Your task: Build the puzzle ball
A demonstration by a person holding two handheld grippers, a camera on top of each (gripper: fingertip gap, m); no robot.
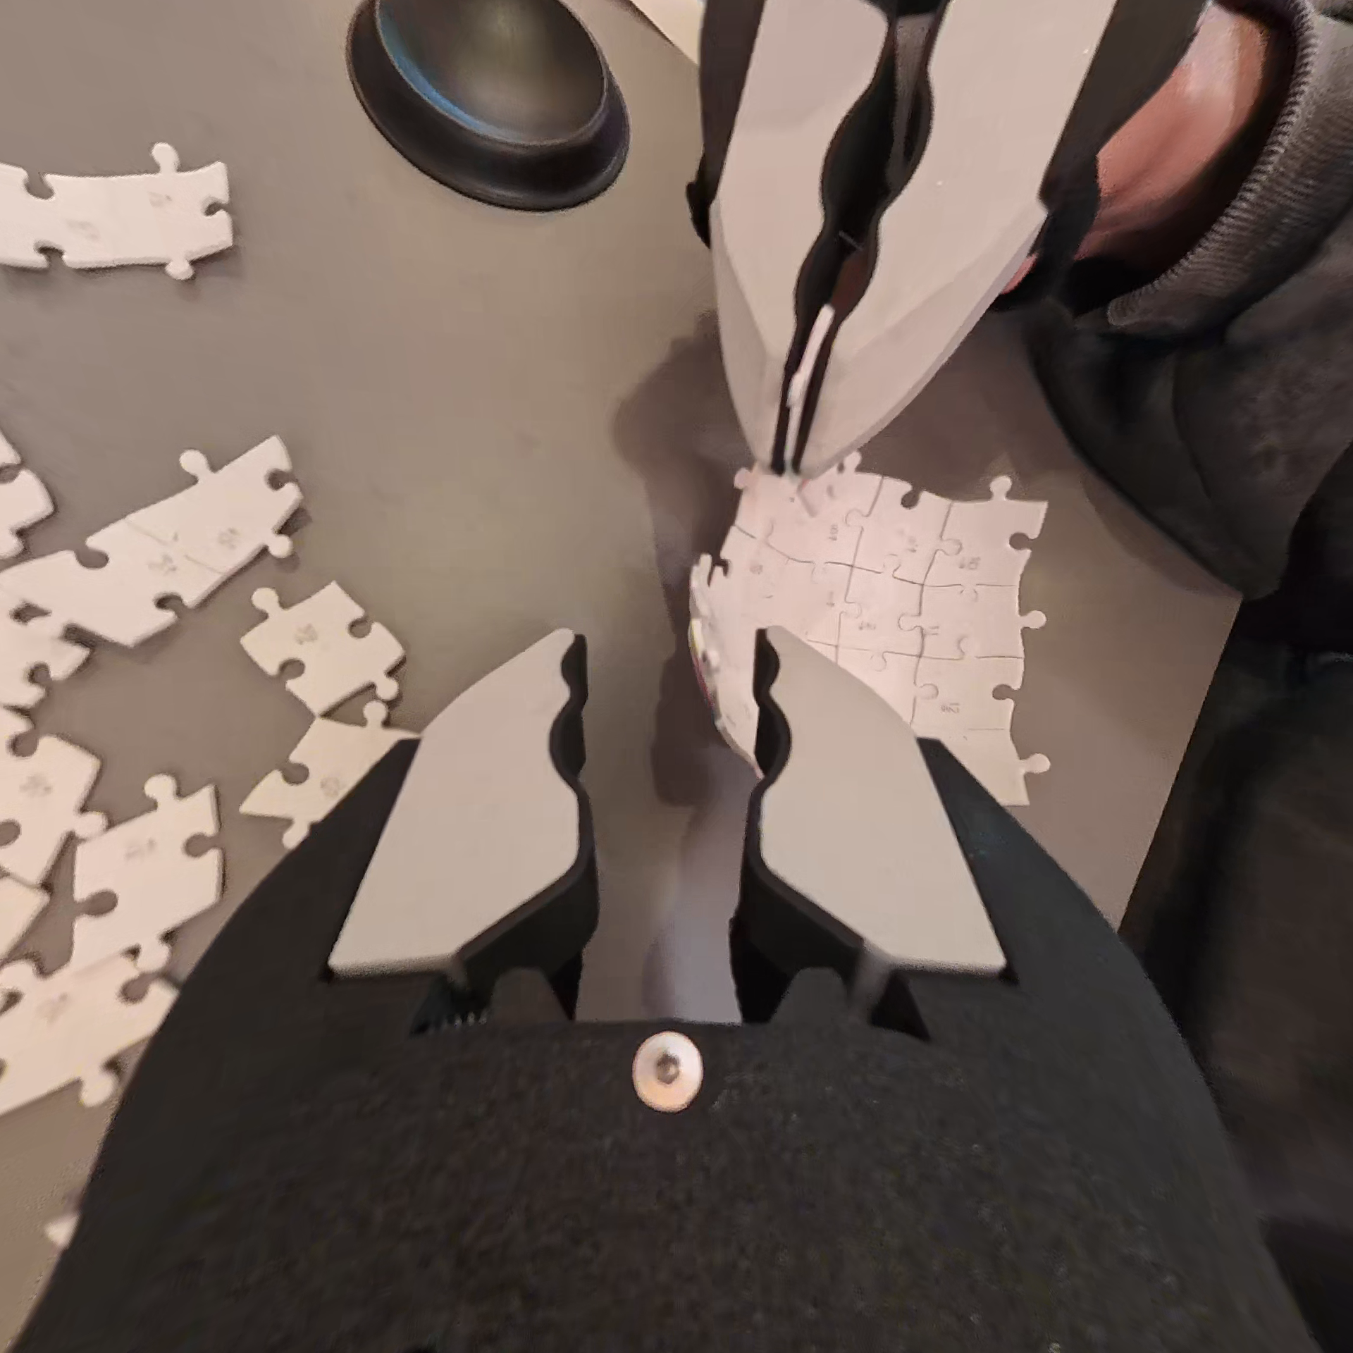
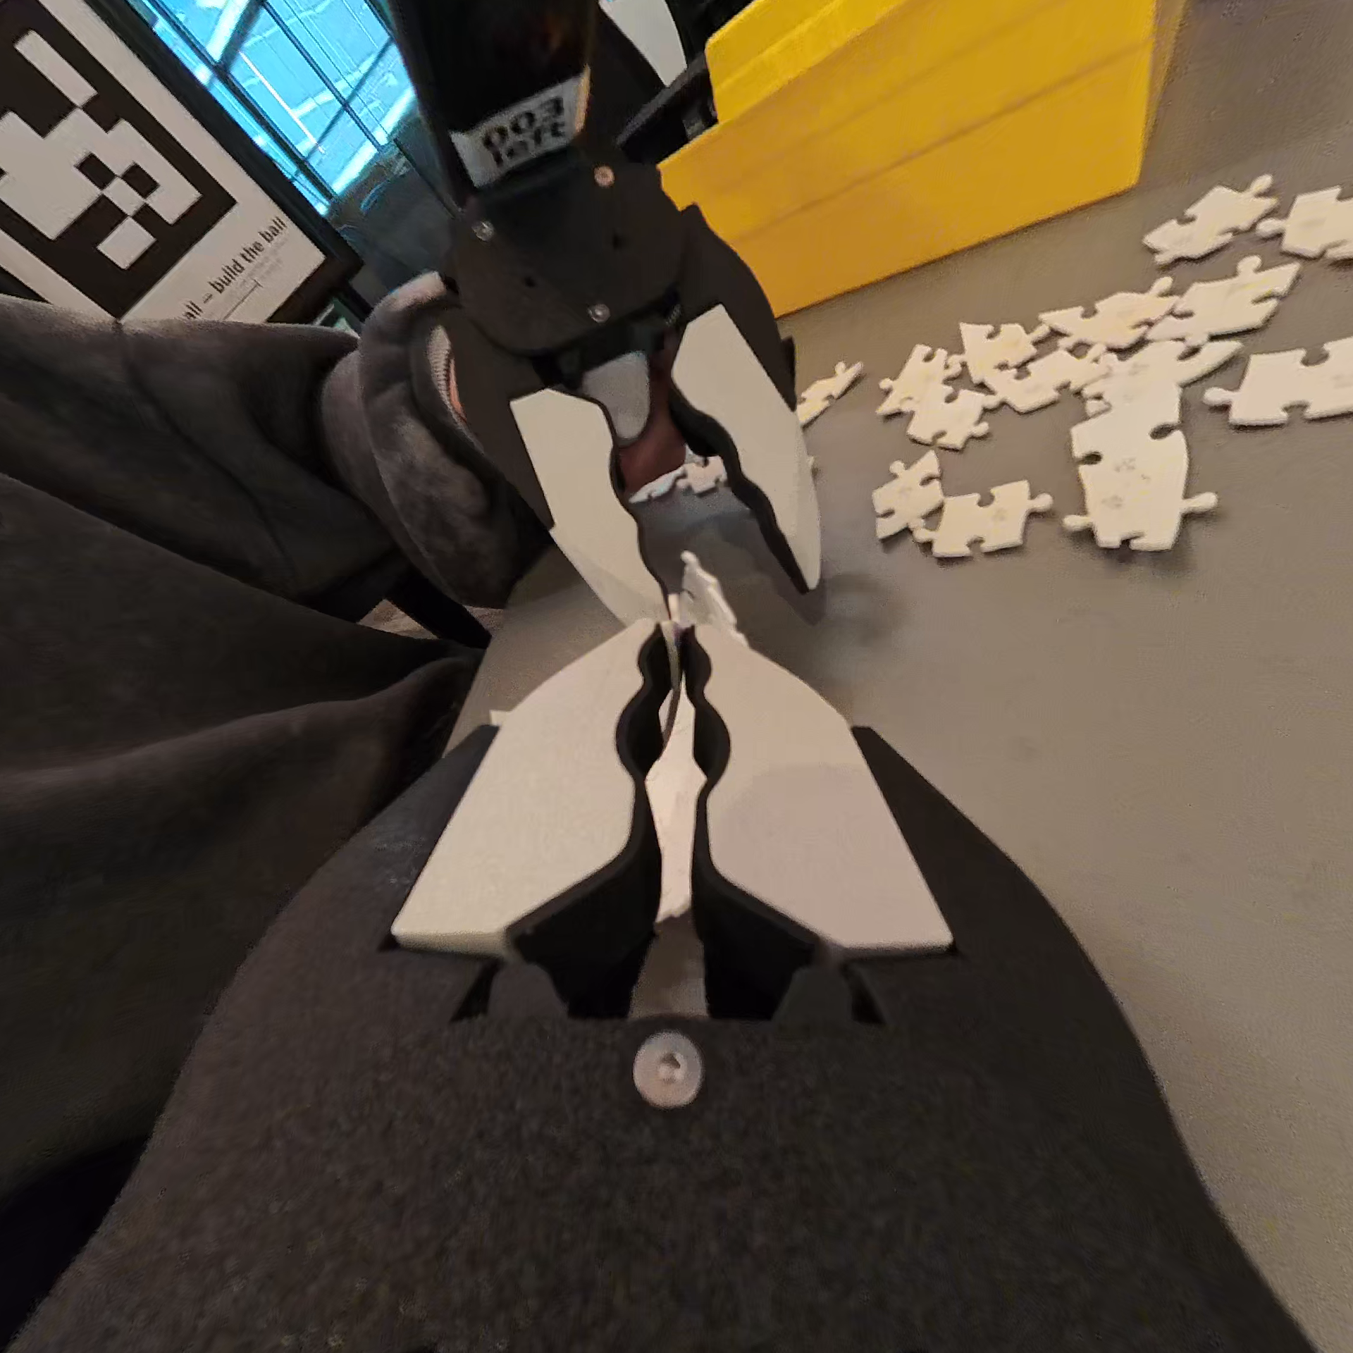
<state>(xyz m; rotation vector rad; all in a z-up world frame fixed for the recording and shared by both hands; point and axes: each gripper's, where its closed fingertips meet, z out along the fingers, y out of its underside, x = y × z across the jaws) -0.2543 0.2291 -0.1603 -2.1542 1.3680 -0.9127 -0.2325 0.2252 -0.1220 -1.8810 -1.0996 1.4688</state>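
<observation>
The joined puzzle panel (image 1: 900,608), a curved sheet of white pieces, sits near the table (image 1: 454,410) edge at about 3 o'clock in the left wrist view, its left rim lifted. The right gripper (image 1: 787,465) comes down from 12 o'clock with its fingers pinched together on the panel's far corner, a thin white edge showing between them. In the right wrist view that same gripper (image 2: 673,630) shows the white sheet running up the narrow slit between its fingers. The left gripper (image 1: 670,644) has its fingers apart; the right-hand finger (image 1: 835,776) overlaps the panel's raised near edge, though whether it touches I cannot tell, and the gap between the fingers holds only bare table.

Loose puzzle pieces (image 1: 183,556) lie scattered from 7 to 10 o'clock, well apart from the panel, with open grey table between. A black round dish (image 1: 490,95) stands at 11 o'clock. A yellow box (image 2: 915,124) stands beyond the pieces in the right wrist view. A dark sleeve (image 1: 1208,366) crowds the table's right edge.
</observation>
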